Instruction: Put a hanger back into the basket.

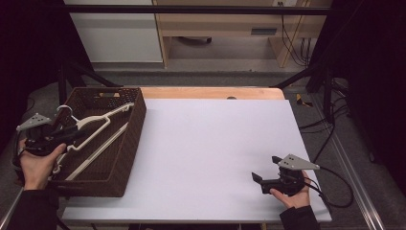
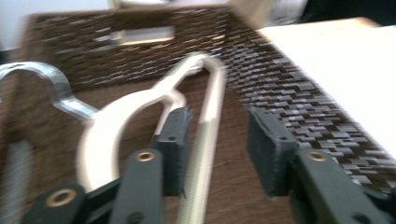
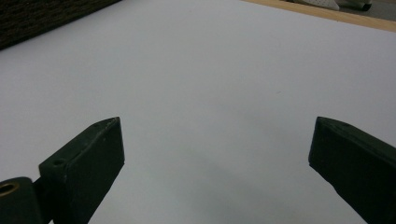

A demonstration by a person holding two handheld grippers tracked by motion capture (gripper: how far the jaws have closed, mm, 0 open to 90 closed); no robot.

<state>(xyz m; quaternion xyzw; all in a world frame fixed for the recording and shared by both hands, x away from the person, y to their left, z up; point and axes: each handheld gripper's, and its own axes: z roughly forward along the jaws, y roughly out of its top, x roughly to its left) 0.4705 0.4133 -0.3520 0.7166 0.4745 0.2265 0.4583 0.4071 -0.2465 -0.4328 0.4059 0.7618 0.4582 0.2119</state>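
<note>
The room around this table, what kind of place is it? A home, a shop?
Probably a lab or workshop set up for recording. A black metal frame surrounds the table, loose cables hang near plain wooden furniture, and handheld grippers work over a wicker basket of hangers.

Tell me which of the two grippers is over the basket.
The left gripper, at the table's left side, reaches into the brown woven basket over the white hanger; the right gripper sits above the bare white tabletop.
</note>
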